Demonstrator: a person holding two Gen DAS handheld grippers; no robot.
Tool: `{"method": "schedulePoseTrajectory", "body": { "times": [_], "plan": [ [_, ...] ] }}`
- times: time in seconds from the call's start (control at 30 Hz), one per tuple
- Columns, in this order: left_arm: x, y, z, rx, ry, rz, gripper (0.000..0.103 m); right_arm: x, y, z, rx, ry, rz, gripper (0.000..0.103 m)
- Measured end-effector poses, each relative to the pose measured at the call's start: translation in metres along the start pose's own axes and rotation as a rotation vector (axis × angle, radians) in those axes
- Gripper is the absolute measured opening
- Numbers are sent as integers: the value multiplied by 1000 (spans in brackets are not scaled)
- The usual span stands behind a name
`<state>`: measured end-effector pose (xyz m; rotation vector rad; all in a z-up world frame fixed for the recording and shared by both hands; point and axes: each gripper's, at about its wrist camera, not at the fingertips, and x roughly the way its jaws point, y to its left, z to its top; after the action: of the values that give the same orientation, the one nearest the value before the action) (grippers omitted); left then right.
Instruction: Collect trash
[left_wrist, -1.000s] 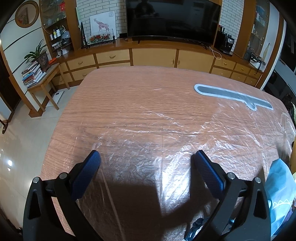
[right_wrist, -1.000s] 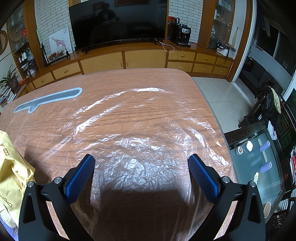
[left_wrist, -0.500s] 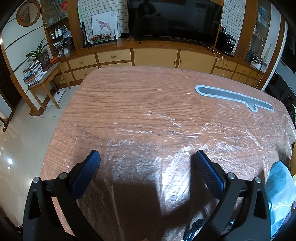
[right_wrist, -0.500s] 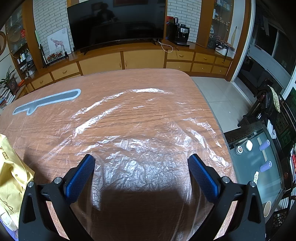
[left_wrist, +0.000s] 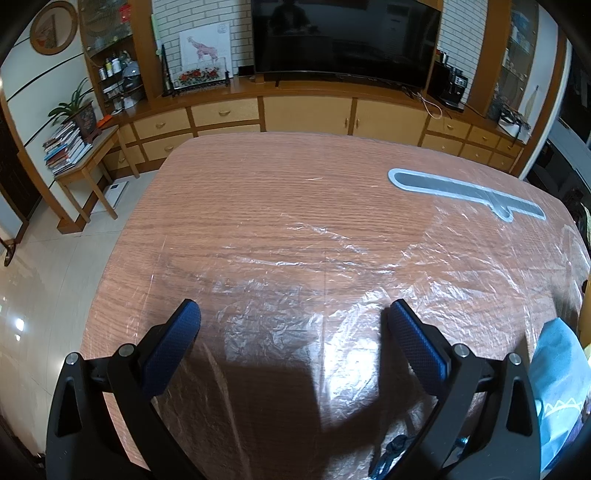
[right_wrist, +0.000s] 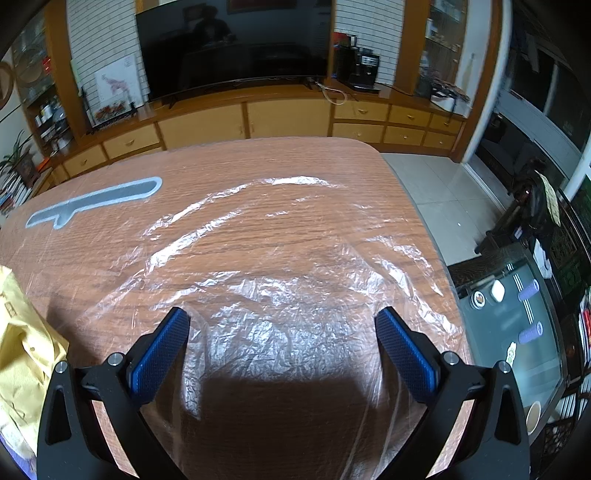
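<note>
A large clear plastic sheet (left_wrist: 332, 280) lies crumpled flat over the wooden table (left_wrist: 258, 184); it also shows in the right wrist view (right_wrist: 280, 280). My left gripper (left_wrist: 293, 314) is open and empty just above the sheet near the table's front edge. My right gripper (right_wrist: 282, 321) is open and empty above the sheet too. A blue bag (left_wrist: 557, 373) lies at the right edge of the left wrist view. A yellow bag (right_wrist: 22, 350) lies at the left edge of the right wrist view.
A long grey knife-shaped mark (left_wrist: 465, 192) lies on the far part of the table, also in the right wrist view (right_wrist: 96, 201). Cabinets and a television (left_wrist: 343, 40) stand behind. A dark side table with cups (right_wrist: 517, 325) stands right of the table.
Both grippers have shifted very slightly; the views are nearly the same. Both stay open and empty.
</note>
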<state>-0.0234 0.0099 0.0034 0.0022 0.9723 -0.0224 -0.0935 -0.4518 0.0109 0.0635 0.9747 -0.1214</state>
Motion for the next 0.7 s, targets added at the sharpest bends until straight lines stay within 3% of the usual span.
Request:
{"method": "schedulePoseTrajectory", "body": {
  "times": [0.07, 0.17, 0.33, 0.47, 0.63, 0.7],
  "plan": [
    [-11, 8, 5, -32, -22, -41, 102, -6, -5, 4, 17, 17, -33, 99],
    [-48, 20, 11, -40, -109, -73, 102, -38, -10, 6, 18, -50, -47, 99],
    [-123, 11, -17, 92, -183, -182, 101, -130, -10, -11, 21, -180, 59, 99],
    [-151, -24, -69, 254, -128, -306, 102, -166, 21, -42, -98, -165, 175, 99],
    [-152, -63, -120, 438, -70, -312, 102, -160, 62, -84, -233, -72, 193, 99],
    [-148, -72, -131, 443, -55, -332, 102, -149, 73, -91, -253, -43, 195, 99]
  ]
}}
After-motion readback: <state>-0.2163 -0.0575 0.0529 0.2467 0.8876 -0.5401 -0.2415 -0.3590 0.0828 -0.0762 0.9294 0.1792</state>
